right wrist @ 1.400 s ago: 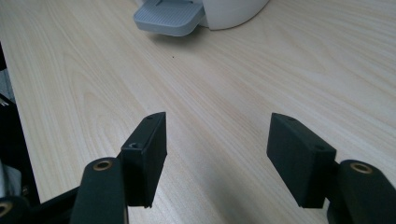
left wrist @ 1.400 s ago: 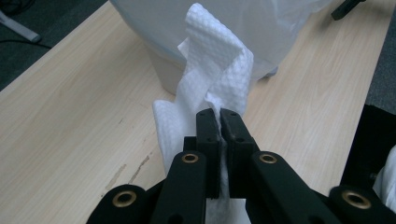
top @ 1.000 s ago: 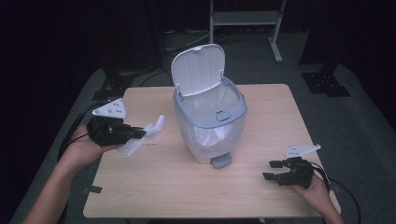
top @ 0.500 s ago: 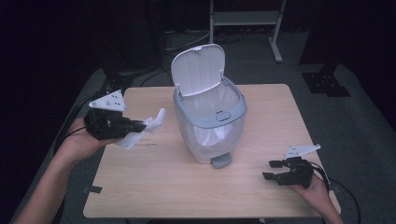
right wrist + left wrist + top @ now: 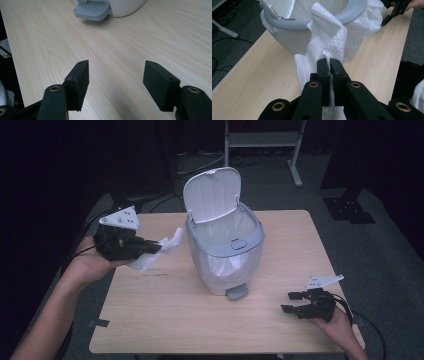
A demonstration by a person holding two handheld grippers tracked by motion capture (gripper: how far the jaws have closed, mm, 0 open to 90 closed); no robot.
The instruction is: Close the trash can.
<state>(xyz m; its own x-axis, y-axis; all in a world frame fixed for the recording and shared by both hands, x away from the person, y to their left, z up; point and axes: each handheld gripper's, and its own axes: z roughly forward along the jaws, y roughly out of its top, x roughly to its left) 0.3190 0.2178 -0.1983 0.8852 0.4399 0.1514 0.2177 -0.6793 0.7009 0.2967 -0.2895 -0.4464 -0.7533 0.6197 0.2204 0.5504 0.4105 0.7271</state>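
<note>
Your left gripper (image 5: pixel 150 248) has its jaws clamped on the paper towel (image 5: pixel 325 43), held clear for the open bin (image 5: pixel 225 247); your right gripper (image 5: pixel 295 302) waits, jaws wide and empty.

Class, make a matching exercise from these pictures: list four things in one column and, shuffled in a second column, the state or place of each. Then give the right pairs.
1. white crumpled paper towel
2. grey-rimmed pedal bin's white lid
3. right gripper
4. grey foot pedal

a. jaws apart, nothing between them
b. pinched in the left gripper
c. at the bin's base, on the wooden table
d. standing open

Pairs: 1-b, 2-d, 3-a, 4-c
</note>
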